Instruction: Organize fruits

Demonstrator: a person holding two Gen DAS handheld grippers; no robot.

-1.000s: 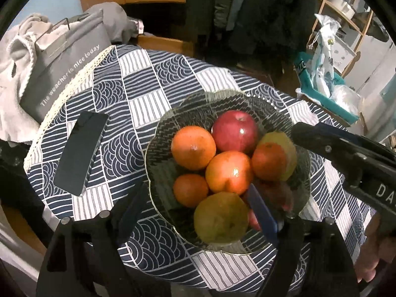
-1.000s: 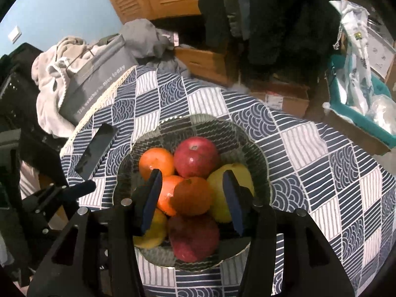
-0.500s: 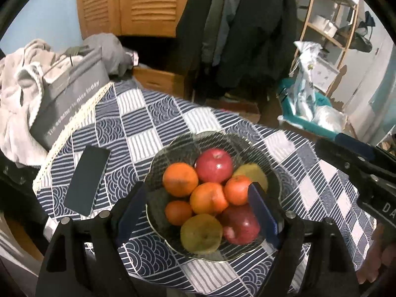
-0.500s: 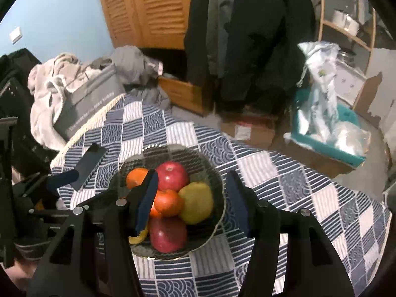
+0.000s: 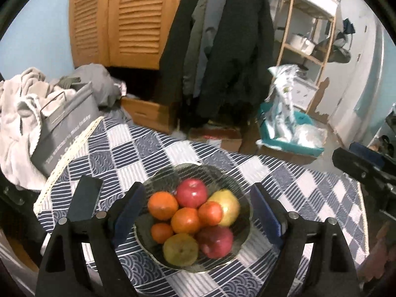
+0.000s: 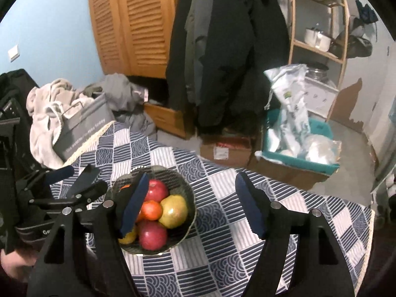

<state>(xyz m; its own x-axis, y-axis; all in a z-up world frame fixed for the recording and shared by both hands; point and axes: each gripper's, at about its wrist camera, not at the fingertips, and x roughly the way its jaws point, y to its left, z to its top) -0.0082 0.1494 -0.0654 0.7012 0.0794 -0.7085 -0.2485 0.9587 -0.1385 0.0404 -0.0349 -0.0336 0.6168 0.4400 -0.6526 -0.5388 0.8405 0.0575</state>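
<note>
- A clear ribbed glass bowl [image 5: 230, 180] stands on a blue-and-white patchwork-patterned tablecloth [image 5: 158, 153], holding a heap of fruit.
- In the left wrist view, a red apple [image 5: 191, 192] sits at the heap's 12 o'clock, a round orange [image 5: 162, 205] at 10 o'clock, a yellow-green pear [image 5: 229, 206] at 2 o'clock.
- Two more oranges lie at the middle, a small tangerine [image 5: 161, 232] at 8 o'clock, a yellow-brown pear [image 5: 180, 249] at 6 o'clock, and a second, darker red apple [image 5: 217, 241] at 5 o'clock.
- The left gripper [image 5: 195, 217] has its blue-padded fingers wide apart, having just spread further; the whole bowl shows in the gap between them, lower down, and nothing is gripped.
- The right gripper [image 6: 191, 205] has its jaws well apart too, just opened, and empty; in its own view the bowl lies at 9 o'clock of the gap, partly behind the left finger [image 6: 135, 205], with bare cloth between the pads.
- A dark flat rectangular phone-like slab [image 5: 85, 198] lies on the cloth at 9 o'clock of the bowl.
- A grey bag with white lettering [image 5: 64, 128] and pale crumpled clothing [image 5: 17, 104] sit off the table's 10 o'clock edge.
- Beyond the table hang dark coats [image 5: 222, 49] before a louvred wooden cupboard [image 5: 118, 19]; a teal crate [image 5: 292, 146] of plastic bags stands on the floor at 2 o'clock.
</note>
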